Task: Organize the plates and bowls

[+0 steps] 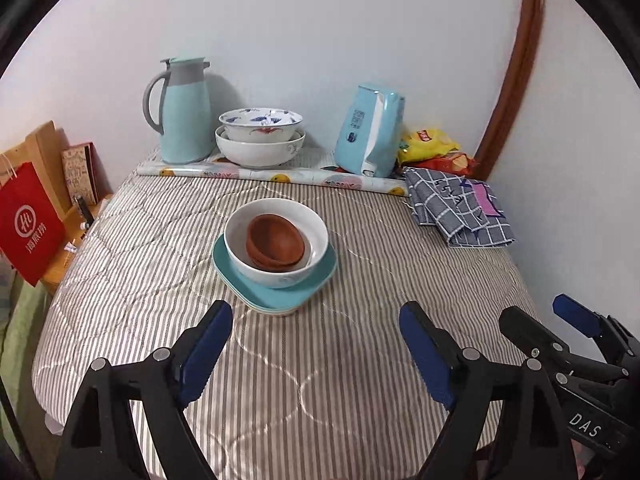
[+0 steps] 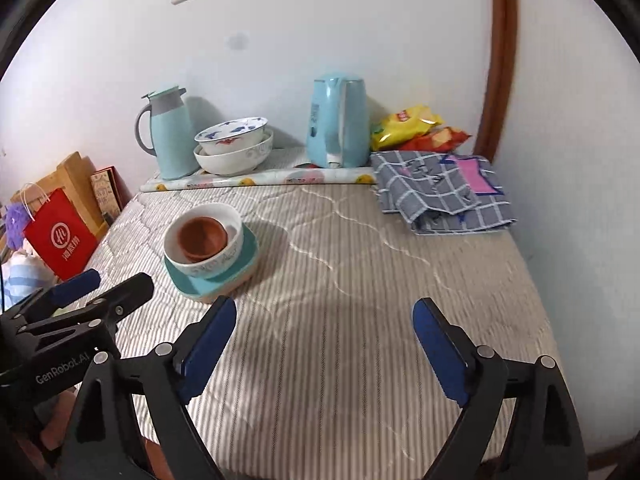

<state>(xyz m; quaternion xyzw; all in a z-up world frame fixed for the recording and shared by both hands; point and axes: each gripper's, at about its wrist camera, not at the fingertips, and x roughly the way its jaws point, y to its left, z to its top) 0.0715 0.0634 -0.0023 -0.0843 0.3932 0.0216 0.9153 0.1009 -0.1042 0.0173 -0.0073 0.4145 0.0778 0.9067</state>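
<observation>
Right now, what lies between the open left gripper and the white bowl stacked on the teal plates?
Nothing: only bare striped quilted cover separates the left gripper from the white bowl on the teal plates, shown in the left wrist view.

A pale blue jug and kettle stand along the bed's far edge; snack bags and a checked cloth occupy its far right corner.

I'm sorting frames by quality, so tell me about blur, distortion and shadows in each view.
Left wrist view: strong fisheye bend, black corners, the door frame bows; the bowl stack looks fairly sharp. Right wrist view: same bending; the striped cover smears near the right edge, and a soft shadow lies on it ahead of the open right gripper.
</observation>
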